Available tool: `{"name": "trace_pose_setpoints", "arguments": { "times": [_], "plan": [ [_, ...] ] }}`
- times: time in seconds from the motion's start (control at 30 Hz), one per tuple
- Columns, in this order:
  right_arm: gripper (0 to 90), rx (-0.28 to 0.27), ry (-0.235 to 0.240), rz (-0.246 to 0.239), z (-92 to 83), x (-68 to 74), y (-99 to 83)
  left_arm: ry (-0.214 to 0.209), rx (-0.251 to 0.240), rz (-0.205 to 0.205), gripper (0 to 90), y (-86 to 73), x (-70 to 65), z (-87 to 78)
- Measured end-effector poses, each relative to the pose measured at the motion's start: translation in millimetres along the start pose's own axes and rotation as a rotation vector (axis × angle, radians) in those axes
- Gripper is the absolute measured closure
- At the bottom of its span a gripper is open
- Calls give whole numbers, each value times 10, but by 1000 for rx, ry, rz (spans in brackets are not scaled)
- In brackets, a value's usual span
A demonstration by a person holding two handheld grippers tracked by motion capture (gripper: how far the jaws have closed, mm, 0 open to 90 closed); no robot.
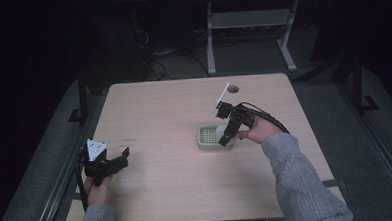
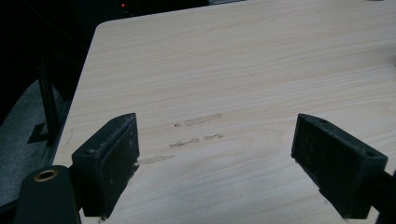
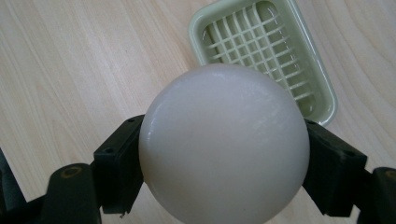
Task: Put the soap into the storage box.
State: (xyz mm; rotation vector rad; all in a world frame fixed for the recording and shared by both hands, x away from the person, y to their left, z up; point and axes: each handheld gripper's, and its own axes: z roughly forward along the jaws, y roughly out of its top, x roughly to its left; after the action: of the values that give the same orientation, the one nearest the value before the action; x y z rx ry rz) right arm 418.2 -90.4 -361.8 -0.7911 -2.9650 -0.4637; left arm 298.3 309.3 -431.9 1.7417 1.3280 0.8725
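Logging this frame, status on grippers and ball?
Right gripper shut on ball, above green tray. Left gripper open, idle on table. Nothing in the way.

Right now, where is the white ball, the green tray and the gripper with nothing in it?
white ball (image 3: 224,140), right gripper view, middle of its round front.
green tray (image 3: 327,88), right gripper view, its right rim.
left gripper (image 2: 215,163), left gripper view, midway between its open jaws.

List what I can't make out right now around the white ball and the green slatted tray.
- Right gripper view: the round white ball hides the near corner of the pale green slatted plastic tray and the pad contact.
- High view: the right gripper covers most of the ball; height above the tray is unclear.
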Motion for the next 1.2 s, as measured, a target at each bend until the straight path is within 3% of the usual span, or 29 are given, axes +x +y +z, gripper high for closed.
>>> {"name": "trace_pose_setpoints", "arguments": {
  "times": [0.37, 1.2],
  "plan": [
    [235, 5, 9, 0, 96, -23, 125, 1, -1, -2, 148, 3, 1, -4],
    [235, 66, -25, 30, 321, -154, 341, 2, -4, -4, 148, 8, -6, 0]
  ]
}}
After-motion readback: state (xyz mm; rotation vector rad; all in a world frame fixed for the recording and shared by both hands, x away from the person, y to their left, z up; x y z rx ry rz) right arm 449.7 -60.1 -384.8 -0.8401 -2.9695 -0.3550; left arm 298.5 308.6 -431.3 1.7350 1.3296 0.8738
